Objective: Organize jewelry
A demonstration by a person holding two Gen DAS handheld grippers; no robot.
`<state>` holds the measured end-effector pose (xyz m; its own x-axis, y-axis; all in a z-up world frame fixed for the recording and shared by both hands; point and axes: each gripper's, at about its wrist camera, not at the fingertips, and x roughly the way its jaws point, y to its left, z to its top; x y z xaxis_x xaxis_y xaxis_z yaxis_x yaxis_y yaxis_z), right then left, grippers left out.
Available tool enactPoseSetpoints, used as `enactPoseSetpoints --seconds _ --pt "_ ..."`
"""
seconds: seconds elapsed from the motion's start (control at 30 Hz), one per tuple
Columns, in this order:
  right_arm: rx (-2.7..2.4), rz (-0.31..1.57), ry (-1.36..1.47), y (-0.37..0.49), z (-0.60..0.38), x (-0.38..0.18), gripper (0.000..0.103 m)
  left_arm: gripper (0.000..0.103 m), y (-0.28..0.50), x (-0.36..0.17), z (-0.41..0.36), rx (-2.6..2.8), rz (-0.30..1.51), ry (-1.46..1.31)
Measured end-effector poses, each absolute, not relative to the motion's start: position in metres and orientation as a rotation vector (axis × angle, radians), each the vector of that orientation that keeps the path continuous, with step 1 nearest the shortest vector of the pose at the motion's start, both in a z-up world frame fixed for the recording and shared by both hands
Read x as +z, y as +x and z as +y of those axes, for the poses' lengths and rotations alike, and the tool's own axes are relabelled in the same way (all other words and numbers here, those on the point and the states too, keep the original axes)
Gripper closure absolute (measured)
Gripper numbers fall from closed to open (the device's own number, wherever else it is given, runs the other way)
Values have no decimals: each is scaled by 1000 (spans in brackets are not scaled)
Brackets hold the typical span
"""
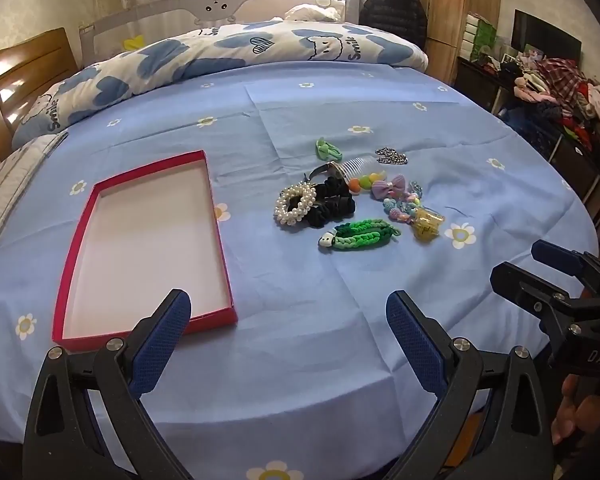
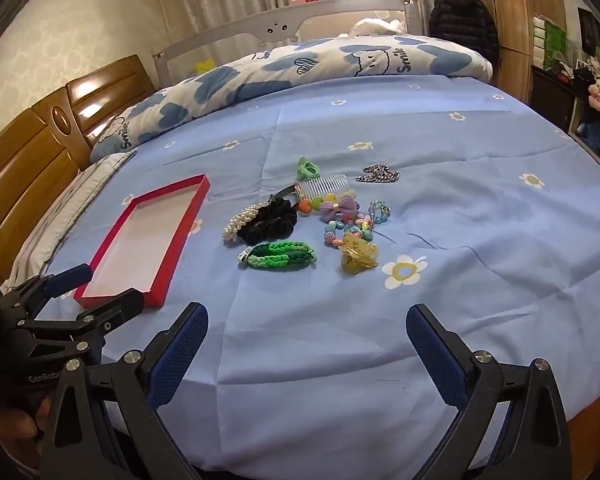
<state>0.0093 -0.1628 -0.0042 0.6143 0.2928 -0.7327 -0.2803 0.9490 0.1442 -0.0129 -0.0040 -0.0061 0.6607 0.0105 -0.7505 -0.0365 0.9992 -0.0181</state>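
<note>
A shallow red tray (image 1: 148,248) (image 2: 140,240) with a bare white floor lies on the blue bedsheet, left of a pile of hair accessories. The pile holds a pearl scrunchie (image 1: 296,204) (image 2: 240,220), a black scrunchie (image 1: 334,204), a green braided clip (image 1: 360,236) (image 2: 280,256), a yellow claw clip (image 1: 428,224) (image 2: 358,256), a purple bow (image 1: 392,186), a clear comb (image 2: 328,184) and a silver chain (image 1: 392,157). My left gripper (image 1: 288,312) (image 2: 104,284) hovers open near the tray's front corner. My right gripper (image 2: 308,316) (image 1: 520,260) is open in front of the pile. Neither holds anything.
A rolled blue-and-white quilt (image 1: 260,48) lies across the far side of the bed. A wooden headboard (image 2: 40,140) stands at the left, a cluttered dark shelf (image 1: 540,92) at the right. The person's hand (image 1: 576,412) grips the right handle.
</note>
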Motion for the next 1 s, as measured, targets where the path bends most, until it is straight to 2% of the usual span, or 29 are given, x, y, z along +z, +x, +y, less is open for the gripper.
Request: enactPoseSetpoints --seconds 1.0 --pt "335 846 15 9 -161 2 3 4 -10 -4 -15 36 850 -16"
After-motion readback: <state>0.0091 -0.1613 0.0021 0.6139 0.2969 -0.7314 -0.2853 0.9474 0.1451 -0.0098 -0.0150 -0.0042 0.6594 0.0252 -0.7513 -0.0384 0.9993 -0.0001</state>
